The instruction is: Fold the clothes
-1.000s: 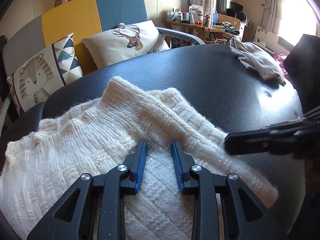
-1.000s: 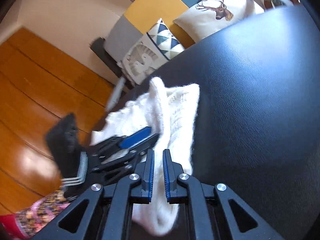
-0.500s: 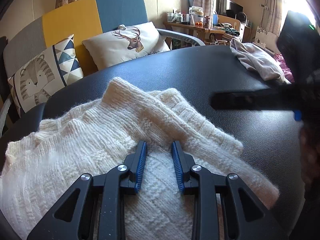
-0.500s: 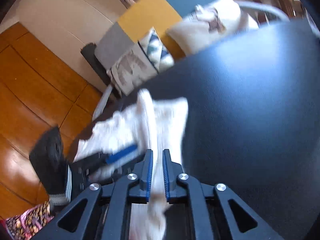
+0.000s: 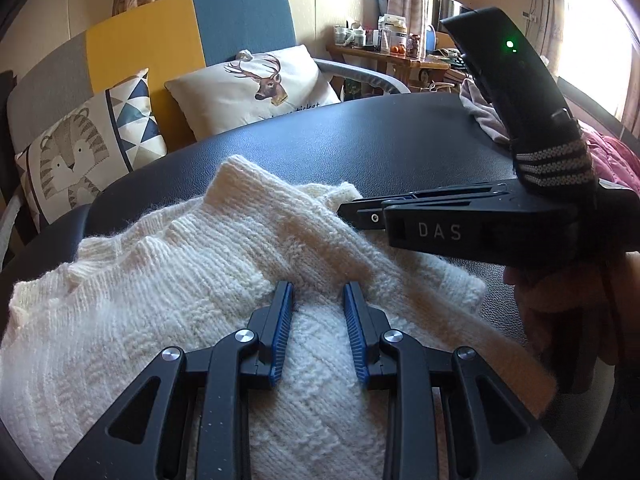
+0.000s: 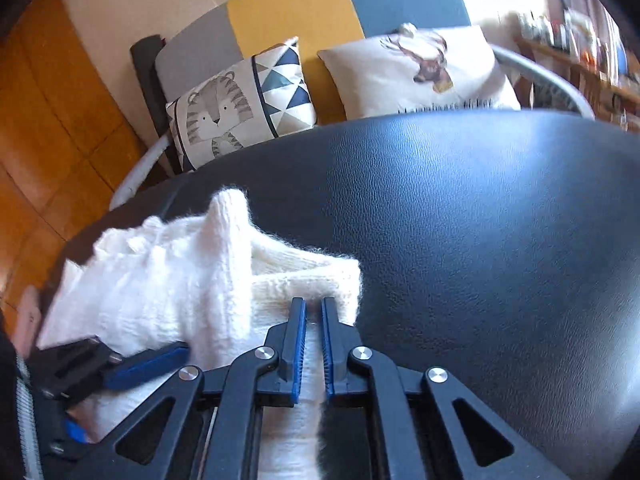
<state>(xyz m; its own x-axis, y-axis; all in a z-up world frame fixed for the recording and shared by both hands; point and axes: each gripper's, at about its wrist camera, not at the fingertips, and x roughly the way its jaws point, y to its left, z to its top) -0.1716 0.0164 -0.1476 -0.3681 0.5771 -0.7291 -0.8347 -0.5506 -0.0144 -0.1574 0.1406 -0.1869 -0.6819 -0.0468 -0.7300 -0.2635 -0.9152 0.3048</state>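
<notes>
A cream knitted sweater lies folded on the black table. My left gripper rests on its near part, jaws part way open, with flat knit showing in the gap between the blue pads. My right gripper sits low over the sweater's right-hand folded edge. Its jaws are closing to a narrow slit with a strip of knit caught between them. The left wrist view has the right gripper side-on, reaching in from the right, held by a gloved hand. The left gripper's pad shows at the lower left of the right wrist view.
A sofa behind the table holds a tiger cushion and a deer cushion. A grey garment lies at the table's far right, with pink cloth beyond. A cluttered side table stands by the window. Wooden floor lies to the left.
My right gripper swung in from the right and came down onto the sweater's right edge, rolling level, and its jaws narrowed. The left gripper and the sweater under it stayed put.
</notes>
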